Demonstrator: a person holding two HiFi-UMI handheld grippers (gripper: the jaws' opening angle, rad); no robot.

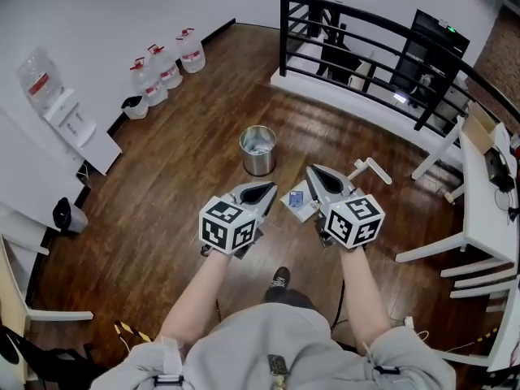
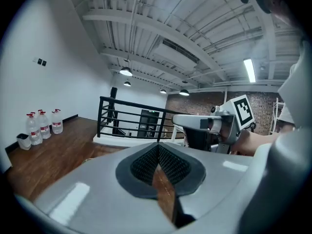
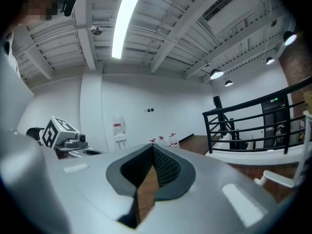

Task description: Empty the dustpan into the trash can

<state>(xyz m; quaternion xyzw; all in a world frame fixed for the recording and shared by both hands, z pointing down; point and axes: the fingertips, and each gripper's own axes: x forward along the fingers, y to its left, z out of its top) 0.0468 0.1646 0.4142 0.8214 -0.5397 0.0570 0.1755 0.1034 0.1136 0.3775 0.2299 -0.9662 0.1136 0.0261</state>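
Both the left gripper (image 1: 262, 192) and the right gripper (image 1: 318, 175) hang shut and empty above the floor (image 1: 162, 210); the dustpan (image 1: 294, 203) seems to lie partly under the right one, near the steel trash can (image 1: 258, 149); pickup looks not yet begun, so the next move calls for opening the jaws and reaching down for it.

Dark wood floor (image 1: 162, 185), white wall (image 1: 73, 15) with water jugs (image 1: 168, 70) along it — black railing (image 1: 283, 35) behind, white desk (image 1: 479, 193) at right, strip light (image 3: 123, 21) overhead.
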